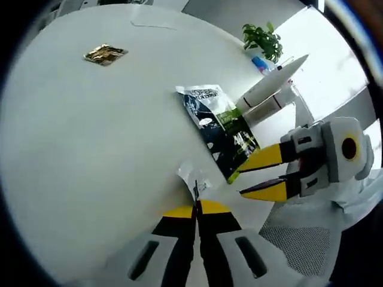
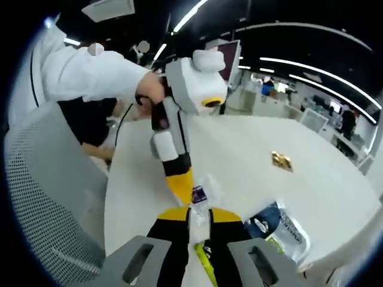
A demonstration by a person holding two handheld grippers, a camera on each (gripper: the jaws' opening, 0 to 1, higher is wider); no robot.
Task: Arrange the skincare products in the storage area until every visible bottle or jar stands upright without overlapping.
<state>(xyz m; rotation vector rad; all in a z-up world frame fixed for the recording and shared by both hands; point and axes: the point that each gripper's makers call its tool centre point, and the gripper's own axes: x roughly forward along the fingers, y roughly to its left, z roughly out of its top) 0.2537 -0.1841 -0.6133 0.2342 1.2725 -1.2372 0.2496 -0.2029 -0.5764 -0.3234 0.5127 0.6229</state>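
The left gripper is clenched on a small clear sachet at its jaw tips, low over the white desk. The right gripper is clenched too, gripping the same sachet from the opposite side; in the left gripper view it enters from the right. Just beyond lies a dark printed pouch, flat on the desk. Farther off rests a small gold packet. Judged step: two-handed handling of the sachet, possibly tearing it open. No upright bottle or jar is visible; the next move calls for a steady opposed pull
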